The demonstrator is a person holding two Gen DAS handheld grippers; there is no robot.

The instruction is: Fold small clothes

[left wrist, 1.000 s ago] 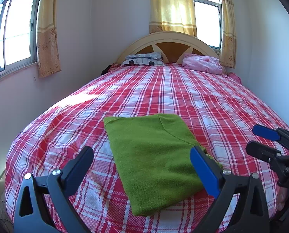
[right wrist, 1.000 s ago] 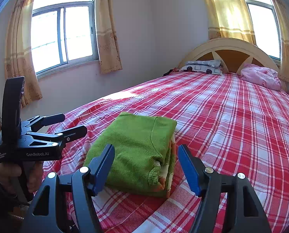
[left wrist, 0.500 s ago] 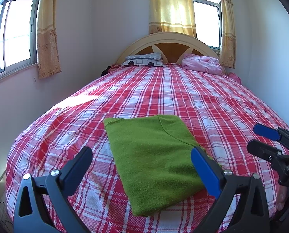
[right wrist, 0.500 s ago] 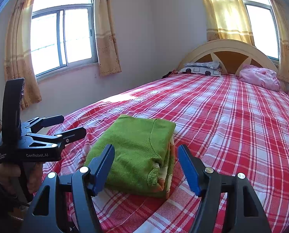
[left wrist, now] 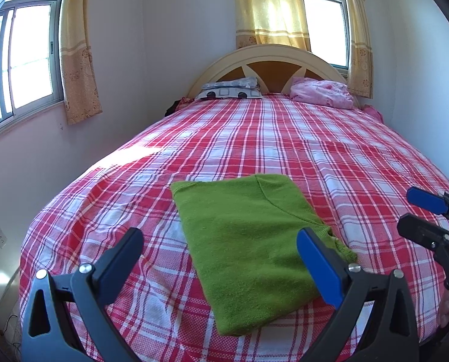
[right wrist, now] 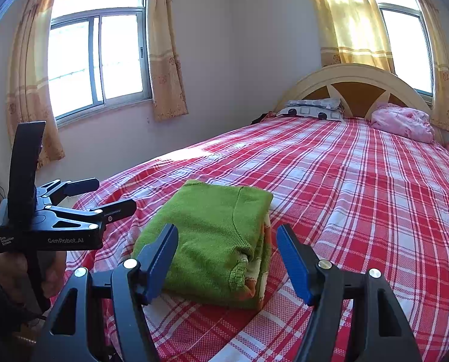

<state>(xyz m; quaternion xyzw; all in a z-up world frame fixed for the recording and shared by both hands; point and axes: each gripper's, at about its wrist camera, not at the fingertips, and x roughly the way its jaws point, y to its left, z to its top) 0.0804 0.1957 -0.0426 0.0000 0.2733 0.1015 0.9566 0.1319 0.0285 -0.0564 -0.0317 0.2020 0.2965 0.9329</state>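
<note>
A folded green garment lies flat near the foot of a bed with a red and white checked sheet. From the right wrist view the green garment shows stacked layers with orange and white trim at its near edge. My left gripper hovers open just short of the garment, nothing between its fingers. My right gripper is open too, its blue pads on either side of the near end of the garment without touching it. Each gripper shows in the other's view: the right gripper and the left gripper.
A patterned pillow and a bundle of pink bedding lie by the cream headboard. Curtained windows are on the left wall and behind the bed. A hand holds the left gripper's handle.
</note>
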